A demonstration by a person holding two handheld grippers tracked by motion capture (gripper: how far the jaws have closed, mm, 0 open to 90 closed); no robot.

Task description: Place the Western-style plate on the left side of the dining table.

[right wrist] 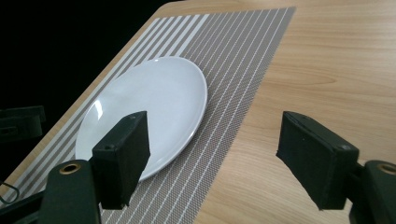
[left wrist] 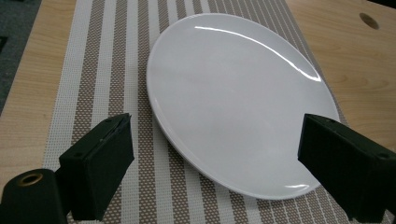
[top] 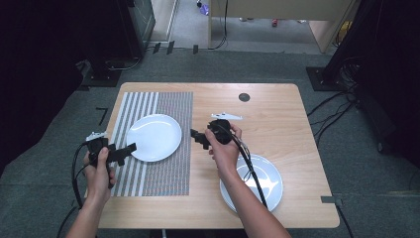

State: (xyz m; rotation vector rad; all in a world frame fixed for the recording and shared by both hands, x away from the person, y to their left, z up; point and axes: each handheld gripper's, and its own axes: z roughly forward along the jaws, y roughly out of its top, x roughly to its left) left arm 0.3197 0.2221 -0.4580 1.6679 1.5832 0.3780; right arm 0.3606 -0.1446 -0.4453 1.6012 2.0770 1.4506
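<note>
A white plate (top: 154,137) lies on a striped placemat (top: 168,114) on the left half of the wooden table (top: 277,114). My left gripper (top: 126,153) hovers just off the plate's near-left rim, open, with nothing between its jaws. In the left gripper view the plate (left wrist: 233,98) spreads out beyond the wide-set jaws of that gripper (left wrist: 215,128). My right gripper (top: 198,139) hangs above the placemat's right edge, pointing left at the plate, open and empty. The right gripper view has the plate (right wrist: 149,98) ahead of the right gripper (right wrist: 212,123). A second white plate (top: 265,173) lies under the right forearm.
A dark round hole (top: 243,97) sits in the tabletop near the far edge. Bare wood (right wrist: 327,70) lies right of the placemat (right wrist: 233,60). Cables trail from both grippers over the table's near side. Grey carpet and dark equipment stands surround the table.
</note>
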